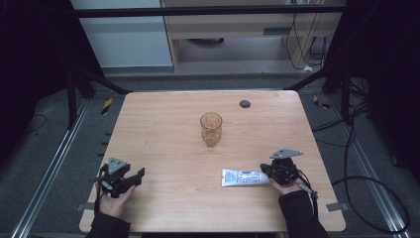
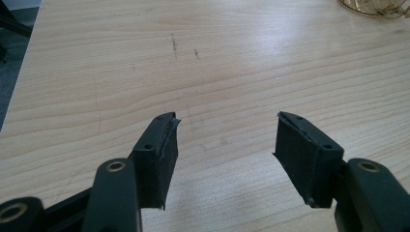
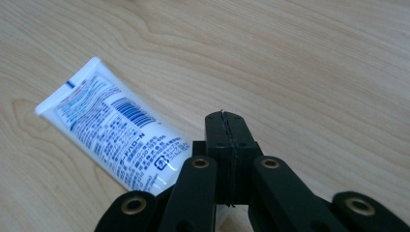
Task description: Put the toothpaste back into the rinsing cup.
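A white tube with blue print (image 1: 243,177) lies flat near the table's front right; in the right gripper view the tube (image 3: 116,135) runs under the jaws toward the lower right. My right gripper (image 1: 267,173) sits at the tube's right end, its jaws pressed together (image 3: 227,118) above the tube with nothing seen between them. An amber drinking glass (image 1: 211,129) stands upright mid-table, and its base (image 2: 372,6) shows in the left gripper view. My left gripper (image 1: 134,179) rests at the front left, open (image 2: 225,140) over bare wood.
The wooden table (image 1: 163,124) has a small dark round disc (image 1: 245,103) near its far edge. Faint pencil-like marks (image 2: 174,43) lie ahead of the left gripper. Dark frame rails and cables surround the table on the floor.
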A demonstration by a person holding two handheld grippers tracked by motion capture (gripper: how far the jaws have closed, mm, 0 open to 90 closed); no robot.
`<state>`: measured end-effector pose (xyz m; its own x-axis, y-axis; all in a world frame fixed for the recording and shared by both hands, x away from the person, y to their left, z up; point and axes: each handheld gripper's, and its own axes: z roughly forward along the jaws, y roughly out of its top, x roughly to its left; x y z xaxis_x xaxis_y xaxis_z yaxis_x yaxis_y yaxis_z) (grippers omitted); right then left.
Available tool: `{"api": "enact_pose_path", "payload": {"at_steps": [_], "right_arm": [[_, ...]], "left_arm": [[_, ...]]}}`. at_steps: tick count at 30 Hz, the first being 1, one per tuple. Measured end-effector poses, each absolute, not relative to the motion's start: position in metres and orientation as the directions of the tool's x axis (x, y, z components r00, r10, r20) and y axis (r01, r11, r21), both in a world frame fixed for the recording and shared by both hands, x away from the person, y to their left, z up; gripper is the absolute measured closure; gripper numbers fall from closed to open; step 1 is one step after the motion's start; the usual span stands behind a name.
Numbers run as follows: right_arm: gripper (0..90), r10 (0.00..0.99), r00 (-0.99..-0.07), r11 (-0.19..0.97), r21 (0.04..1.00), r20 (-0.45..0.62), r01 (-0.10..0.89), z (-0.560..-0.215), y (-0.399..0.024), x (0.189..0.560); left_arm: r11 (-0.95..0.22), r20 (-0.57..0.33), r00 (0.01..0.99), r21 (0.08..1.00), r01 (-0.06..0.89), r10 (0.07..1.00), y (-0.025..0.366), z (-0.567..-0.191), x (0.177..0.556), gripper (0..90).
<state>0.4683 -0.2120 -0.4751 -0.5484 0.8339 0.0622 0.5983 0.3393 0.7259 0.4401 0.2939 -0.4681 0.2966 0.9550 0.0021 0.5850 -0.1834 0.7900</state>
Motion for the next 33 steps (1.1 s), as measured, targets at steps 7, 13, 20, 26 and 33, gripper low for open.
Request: {"api": "enact_pose_path", "payload": {"at_steps": [7,13,20,26,33], "right_arm": [[90.0,0.836,-0.544,0.333,0.72,0.074,0.609,-0.476,-0.218,0.461],[90.0,0.833,-0.546,0.332,0.711,0.087,0.62,-0.477,-0.222,0.451],[90.0,0.824,-0.557,0.332,0.708,0.104,0.623,-0.475,-0.223,0.436],[90.0,0.815,-0.571,0.343,0.709,0.102,0.617,-0.475,-0.221,0.426],[90.0,0.798,-0.592,0.359,0.703,0.11,0.614,-0.475,-0.212,0.415]], "left_arm": [[-0.181,0.002,0.294,0.79,0.585,0.956,0.295,-0.468,0.44,40.1],[-0.181,0.002,0.294,0.791,0.585,0.956,0.295,-0.468,0.44,40.1],[-0.182,0.003,0.294,0.79,0.585,0.956,0.295,-0.467,0.439,40.0],[-0.182,0.003,0.294,0.792,0.583,0.956,0.295,-0.467,0.439,40.0],[-0.182,0.003,0.294,0.793,0.582,0.956,0.295,-0.467,0.439,40.0]]}}
